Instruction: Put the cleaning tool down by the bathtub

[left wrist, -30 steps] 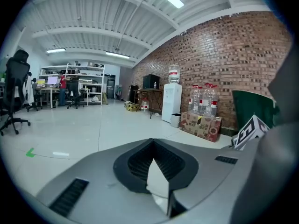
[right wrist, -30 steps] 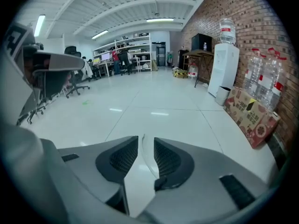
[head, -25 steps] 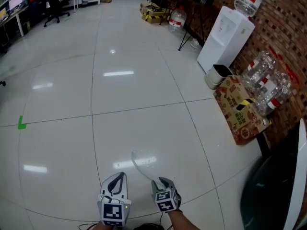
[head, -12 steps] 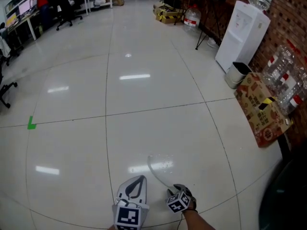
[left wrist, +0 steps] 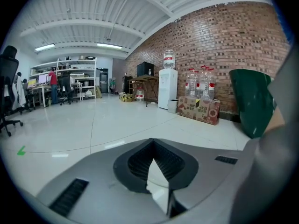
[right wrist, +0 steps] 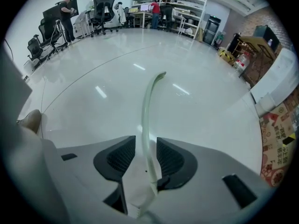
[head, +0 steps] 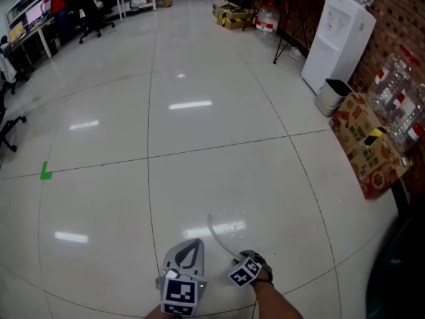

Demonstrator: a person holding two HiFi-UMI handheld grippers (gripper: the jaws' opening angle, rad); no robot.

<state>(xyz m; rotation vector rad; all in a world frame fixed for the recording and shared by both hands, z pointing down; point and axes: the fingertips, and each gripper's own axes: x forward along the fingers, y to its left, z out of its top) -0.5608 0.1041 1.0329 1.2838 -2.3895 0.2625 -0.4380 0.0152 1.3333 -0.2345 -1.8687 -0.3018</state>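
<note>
The cleaning tool (right wrist: 145,111) has a thin, pale, see-through curved handle. It runs forward between the jaws of my right gripper (right wrist: 145,141). The pads stand wide apart, with a gap on the handle's left side, so the gripper is open round it. In the head view the tool (head: 218,234) sticks out ahead of the right gripper (head: 243,255) over the white floor. My left gripper (head: 192,244) is beside it, shut and empty, with its tips meeting (left wrist: 152,143). The dark green bathtub (head: 406,271) curves in at the lower right and shows again as a tub edge (left wrist: 252,101) in the left gripper view.
Along the brick wall at the right stand a water dispenser (head: 339,28), a small bin (head: 330,97), a printed cardboard box (head: 368,148) and large water bottles (head: 398,105). A green tape mark (head: 45,172) is on the floor at the left. Desks and office chairs (head: 86,8) are far back.
The view has swung, so the wall items and the tub slid toward the right edge. Both grippers sit slightly further right. The tool still pokes out ahead of the right gripper.
</note>
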